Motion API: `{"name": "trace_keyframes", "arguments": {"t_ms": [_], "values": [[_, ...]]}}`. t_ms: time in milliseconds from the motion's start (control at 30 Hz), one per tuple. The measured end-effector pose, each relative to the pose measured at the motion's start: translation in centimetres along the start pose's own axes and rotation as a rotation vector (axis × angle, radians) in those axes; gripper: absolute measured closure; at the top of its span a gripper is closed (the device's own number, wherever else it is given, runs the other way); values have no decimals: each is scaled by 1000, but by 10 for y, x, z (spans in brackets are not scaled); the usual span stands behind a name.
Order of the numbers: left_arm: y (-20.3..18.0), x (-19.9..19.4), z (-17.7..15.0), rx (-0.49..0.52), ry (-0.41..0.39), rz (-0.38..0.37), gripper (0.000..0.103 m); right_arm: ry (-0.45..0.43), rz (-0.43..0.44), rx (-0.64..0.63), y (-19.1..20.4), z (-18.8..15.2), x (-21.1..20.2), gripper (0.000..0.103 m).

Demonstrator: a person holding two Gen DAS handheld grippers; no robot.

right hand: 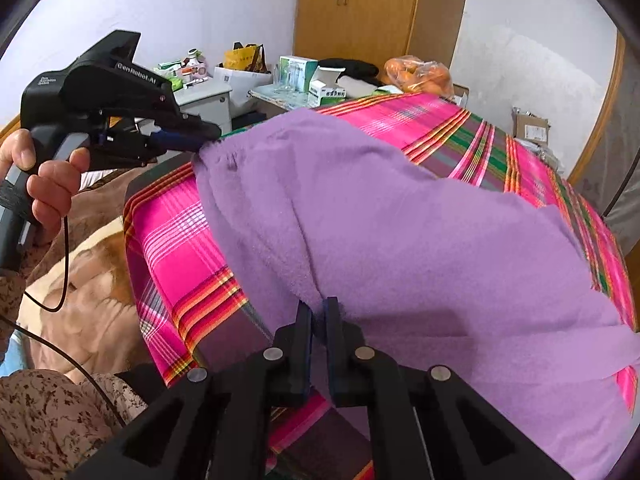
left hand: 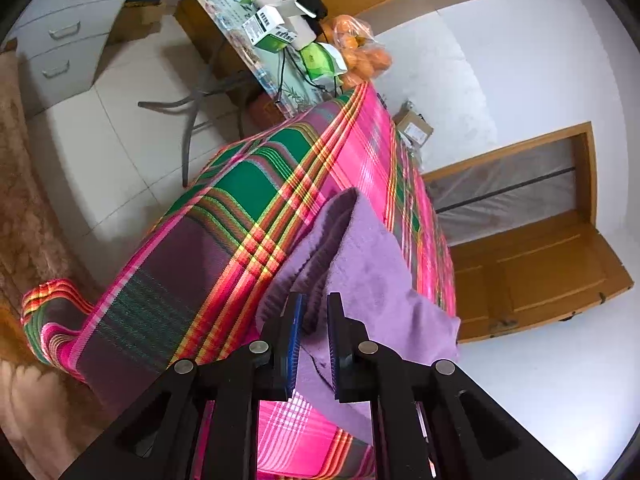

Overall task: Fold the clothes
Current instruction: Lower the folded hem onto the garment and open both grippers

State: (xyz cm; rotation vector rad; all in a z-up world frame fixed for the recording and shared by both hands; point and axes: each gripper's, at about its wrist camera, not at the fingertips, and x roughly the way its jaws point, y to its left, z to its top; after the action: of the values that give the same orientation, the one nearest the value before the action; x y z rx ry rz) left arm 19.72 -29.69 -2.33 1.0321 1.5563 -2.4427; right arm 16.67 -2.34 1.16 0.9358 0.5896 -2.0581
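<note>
A cluttered desk (right hand: 276, 94) behind the bed is being crowded by green-and-white boxes (right hand: 298, 70) and a bag of oranges (right hand: 420, 72); a wooden wardrobe (right hand: 360, 8) is standing beyond. The fuzzy purple garment (right hand: 400, 240) is being spread over a glossy pink plaid bedcover (right hand: 180, 248). One edge is being pinched by the left gripper (left hand: 312, 344), the near edge by the right gripper (right hand: 319, 328), both nearly closed on cloth.

Claw body (right hand: 116, 80), upper left of the right wrist view: white lettering is reading "GenRobot.AI"
Claw's rear, a small white mark: is staying too small to read
Green-and-white boxes (right hand: 326, 92), upper centre: print is showing, not legible
</note>
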Motion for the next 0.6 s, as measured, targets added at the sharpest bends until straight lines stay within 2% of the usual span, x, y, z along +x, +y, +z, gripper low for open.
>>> {"name": "trace_keyframes", "arguments": {"t_ms": [233, 333, 500, 600], "values": [[-17, -17, -1, 52, -77, 60, 92, -6, 61, 41, -6, -3, -5, 90], [-28, -23, -3, 77, -99, 62, 92, -2, 111, 65, -8, -4, -8, 90], [-50, -16, -11, 147, -74, 50, 91, -32, 167, 132, -18, -7, -22, 90], [-63, -7, -20, 193, -43, 36, 90, -71, 149, 208, -37, -15, -37, 90]]}}
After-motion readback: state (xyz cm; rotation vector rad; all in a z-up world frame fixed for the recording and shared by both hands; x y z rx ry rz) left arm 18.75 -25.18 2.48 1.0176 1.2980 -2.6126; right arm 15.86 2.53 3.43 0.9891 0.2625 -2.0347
